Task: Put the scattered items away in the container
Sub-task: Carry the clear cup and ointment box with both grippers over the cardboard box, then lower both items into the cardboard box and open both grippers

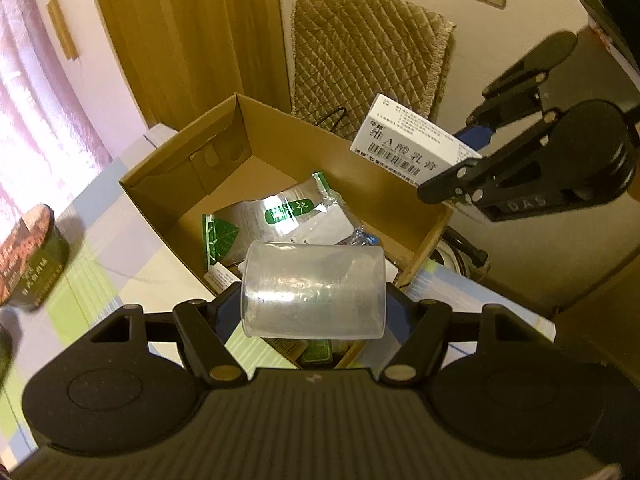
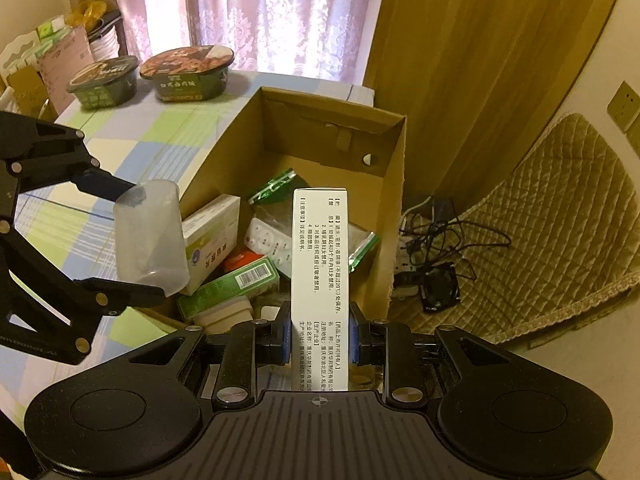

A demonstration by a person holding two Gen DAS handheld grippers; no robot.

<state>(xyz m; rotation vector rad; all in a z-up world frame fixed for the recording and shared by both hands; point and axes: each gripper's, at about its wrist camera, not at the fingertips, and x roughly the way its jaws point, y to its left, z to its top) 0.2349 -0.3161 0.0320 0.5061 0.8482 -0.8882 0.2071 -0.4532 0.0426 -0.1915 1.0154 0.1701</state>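
Observation:
An open cardboard box (image 1: 280,128) (image 2: 396,184) stands on the checked tablecloth, holding foil packets (image 1: 280,208), a blister pack (image 2: 268,244) and small medicine boxes (image 2: 248,280). My left gripper (image 1: 314,300) (image 2: 132,240) is shut on a clear plastic cup (image 1: 316,288) (image 2: 150,236), which lies sideways above the box's near edge. My right gripper (image 2: 320,336) (image 1: 464,152) is shut on a long white medicine box (image 2: 320,272) (image 1: 412,140) printed with black text, held over the box's right side.
Two dark instant-food bowls (image 2: 188,72) (image 2: 102,82) sit on the table's far side; one bowl (image 1: 28,256) shows at the left. A quilted chair (image 1: 368,52) (image 2: 560,220) stands beyond the box, with tangled cables (image 2: 436,236) and a small fan on the floor beside it.

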